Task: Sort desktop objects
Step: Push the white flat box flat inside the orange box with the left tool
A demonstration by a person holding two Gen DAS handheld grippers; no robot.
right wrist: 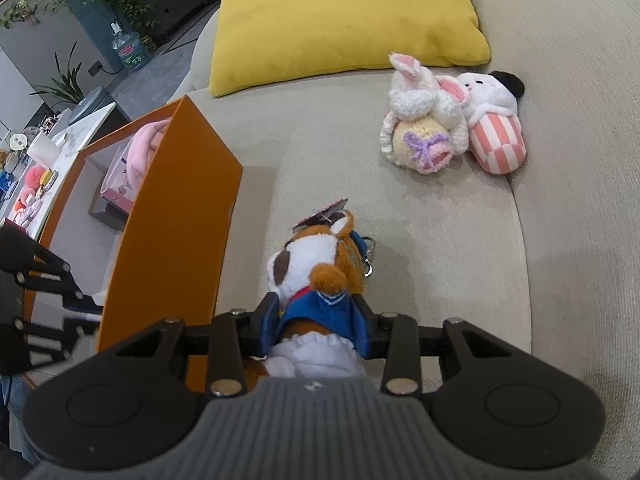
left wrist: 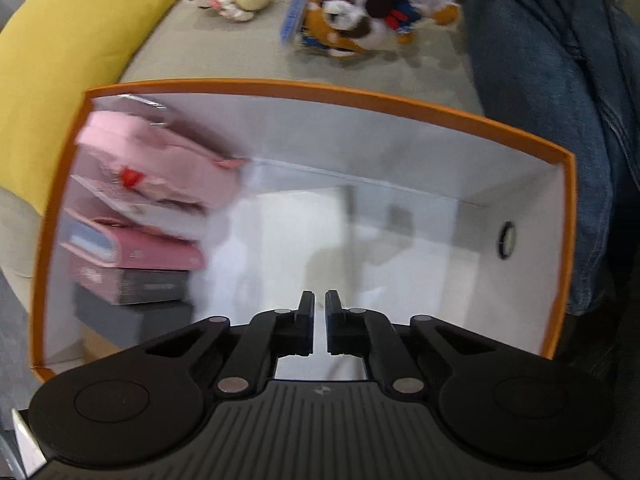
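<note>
- The right gripper (right wrist: 316, 312) pinched a brown-and-white plush dog (right wrist: 316, 264) in a blue cape, its fingers pressed against the toy's sides at the cape and white skirt.
- The dog was held over the beige sofa seat (right wrist: 440, 260), just beside the outer orange wall of the orange box (right wrist: 176, 216); whether it touched the cushion could not be told.
- A printed tag (right wrist: 320, 212) and a metal clasp (right wrist: 370, 258) showed at the dog's head and side.
- The left gripper (left wrist: 319, 308) hung over the open box (left wrist: 304, 88), its fingers nearly pressed together with only a thin slit between them and nothing held.
- In the right wrist view, the left gripper (right wrist: 80, 308) appeared at the near end of the box.
- Inside the white-lined box, a stack of pink and grey books (left wrist: 132, 256) lay against the left wall, with a pink cloth item (left wrist: 160, 156) on top; this part was blurred.
- The rest of the box floor (left wrist: 320, 240) was bare white, and a round black-rimmed hole (left wrist: 507, 240) sat in the right wall.
- Farther along the sofa, a crocheted white rabbit (right wrist: 424, 120) lay touching a pink-striped plush (right wrist: 496, 128), well apart from the box.
- A yellow cushion (right wrist: 340, 16) leaned against the sofa back behind them.
- A person's blue denim leg (left wrist: 540, 120) lay beside the box's right wall.
</note>
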